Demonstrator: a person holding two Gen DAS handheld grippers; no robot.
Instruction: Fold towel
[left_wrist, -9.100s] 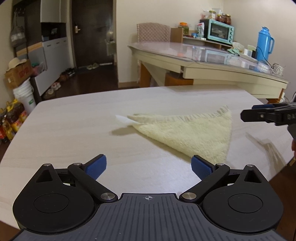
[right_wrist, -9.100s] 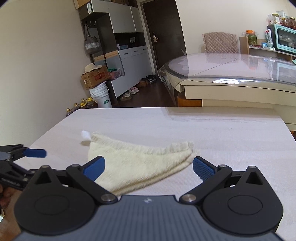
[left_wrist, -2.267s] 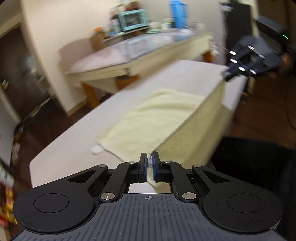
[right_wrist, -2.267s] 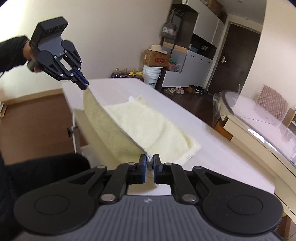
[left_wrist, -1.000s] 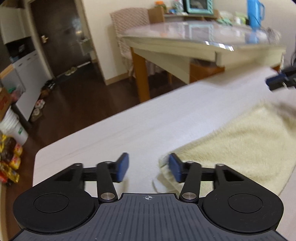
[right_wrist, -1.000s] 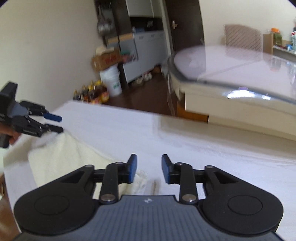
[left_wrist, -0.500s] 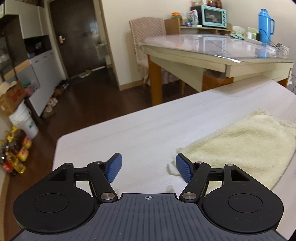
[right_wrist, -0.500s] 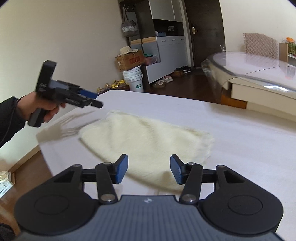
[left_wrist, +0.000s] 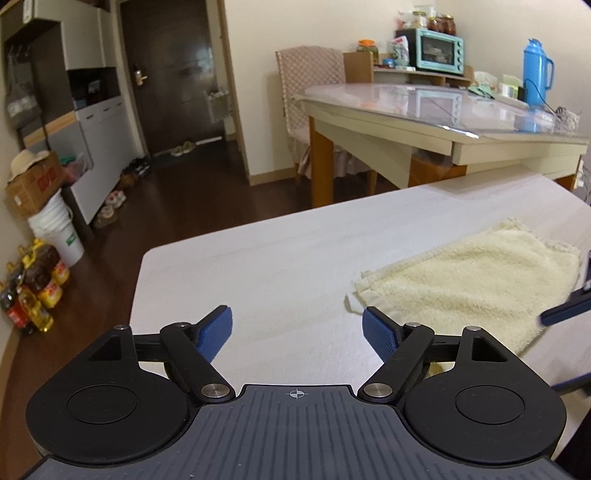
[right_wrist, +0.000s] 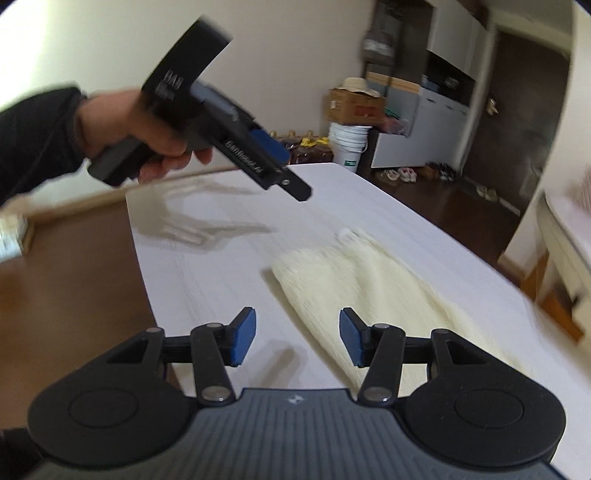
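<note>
- Left tongs (left_wrist: 297, 328): jaws wide and opening further, nothing between them, only bare surface (left_wrist: 258, 266) ahead; towel (left_wrist: 469, 291) just to the right, its near corner beside the right-hand pad.
- Towel: lying flat on the surface as a folded, oblong pad, small white tag at one corner; looks ready for one more fold.
- Right tongs (right_wrist: 297, 338): about half open and closing, empty; towel's near end under and beyond the right-hand pad, not pinched.
- Judged step: re-grasping for the next fold.
- For the left: shift right, come down over the tagged corner, pinch every layer at once.
- For the right: take the matching corner on the same short edge, so both grips sit level.
- Then: lift only enough to clear the pile, carry the edge over to meet the far edge, keep it taut between the two.
- Risk: catching only the top layer would peel the earlier fold open.
- Before release: line up edges, lay down, then open.
</note>
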